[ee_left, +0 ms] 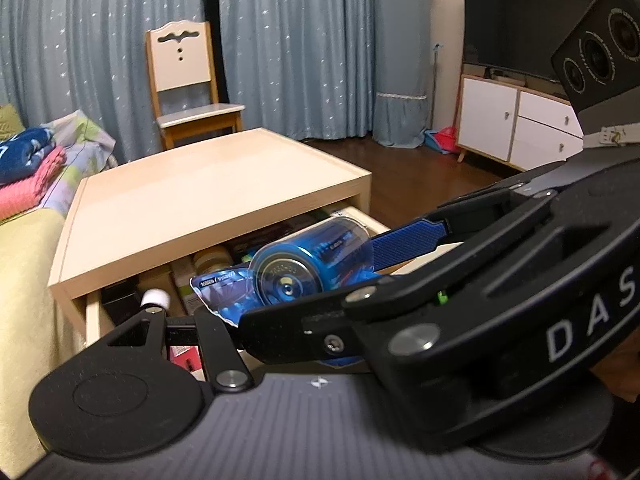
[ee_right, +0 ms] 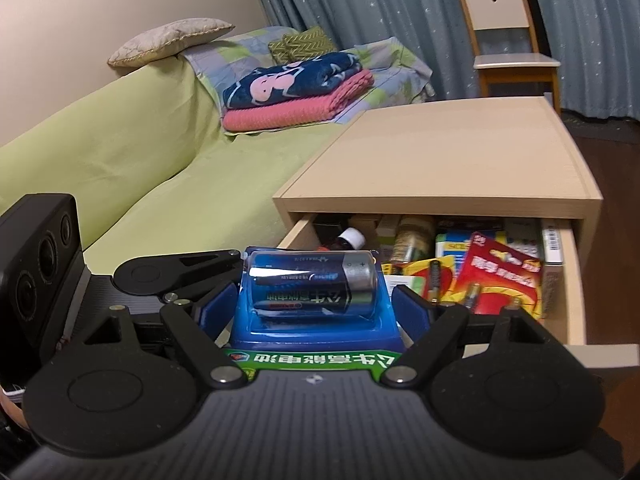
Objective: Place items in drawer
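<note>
Nearest the right wrist camera, the right tongs (ee_right: 314, 298) stand with their blue-padded fingers (ee_right: 412, 306) on either side of a blue blister pack of large cylindrical batteries with a green card strip (ee_right: 314, 288); the pads sit at the edges of the pack, gripping it, with the card running back under the tool's body. The pack hangs just in front of the open pale wooden drawer (ee_right: 574, 280), above its near left corner and not yet inside.

The drawer is crowded: a red and yellow battery card (ee_right: 500, 280) lies at the front right, a brown bottle with a white cap (ee_right: 352, 238) stands at the back left, and jars and boxes fill the space between. The light wooden tabletop (ee_right: 440, 152) overhangs the rear half of the drawer.

In the left wrist view the right tool crosses the frame from the right, holding the same pack (ee_left: 304, 272) over the drawer (ee_left: 92, 316), and it hides most of the left tongs; only one black left finger shows at the lower left, so I cannot tell whether they are open or closed.

A green-covered sofa (ee_right: 120, 152) with folded blue and pink blankets (ee_right: 296, 92) stands just beside the tabletop, and a white and wood chair (ee_right: 508, 28) stands before blue curtains (ee_left: 300, 40).
</note>
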`<state>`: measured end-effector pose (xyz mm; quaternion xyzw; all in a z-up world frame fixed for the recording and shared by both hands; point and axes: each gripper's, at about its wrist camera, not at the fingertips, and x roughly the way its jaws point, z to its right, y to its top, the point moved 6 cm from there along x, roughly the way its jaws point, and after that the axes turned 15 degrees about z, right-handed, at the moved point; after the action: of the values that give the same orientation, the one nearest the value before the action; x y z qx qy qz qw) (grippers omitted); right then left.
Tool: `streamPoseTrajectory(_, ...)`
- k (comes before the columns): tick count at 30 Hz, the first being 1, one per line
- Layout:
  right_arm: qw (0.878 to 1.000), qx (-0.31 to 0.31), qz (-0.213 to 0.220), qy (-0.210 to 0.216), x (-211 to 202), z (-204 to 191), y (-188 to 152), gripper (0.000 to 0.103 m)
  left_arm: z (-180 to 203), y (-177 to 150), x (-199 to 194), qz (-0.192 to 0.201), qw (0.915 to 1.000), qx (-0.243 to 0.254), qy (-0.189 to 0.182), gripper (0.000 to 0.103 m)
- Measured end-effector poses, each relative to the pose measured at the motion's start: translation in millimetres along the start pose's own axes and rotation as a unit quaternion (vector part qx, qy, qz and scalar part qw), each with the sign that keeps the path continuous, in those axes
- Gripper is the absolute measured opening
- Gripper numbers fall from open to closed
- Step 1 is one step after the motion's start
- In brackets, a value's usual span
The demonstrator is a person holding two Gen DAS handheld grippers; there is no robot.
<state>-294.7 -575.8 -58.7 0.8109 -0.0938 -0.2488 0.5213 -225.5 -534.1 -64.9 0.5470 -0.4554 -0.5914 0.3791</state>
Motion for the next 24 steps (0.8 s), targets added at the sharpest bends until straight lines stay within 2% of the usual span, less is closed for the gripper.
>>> streamPoseTrajectory(7, 1.0, 0.008, -0.013, 0.015, 19.8, -1.8, -3.3, 0.082, -17.0, -7.6, -1.6, -0.013, 0.9998, -0.007, 0.015, 0.059)
streamPoseTrajectory(16, 1.0, 0.011, -0.021, 0.012, 38.3, 6.8, -2.6, 0.082, -31.0, -11.1, 14.5, -0.022, 0.9991, -0.035, 0.012, 0.059)
streamPoseTrajectory(24, 1.0, 0.008, -0.018, 0.01, 44.9, 15.5, 4.8, 0.082, -31.8, -4.6, 29.4, -0.025, 0.9992, -0.028, 0.015, 0.059)
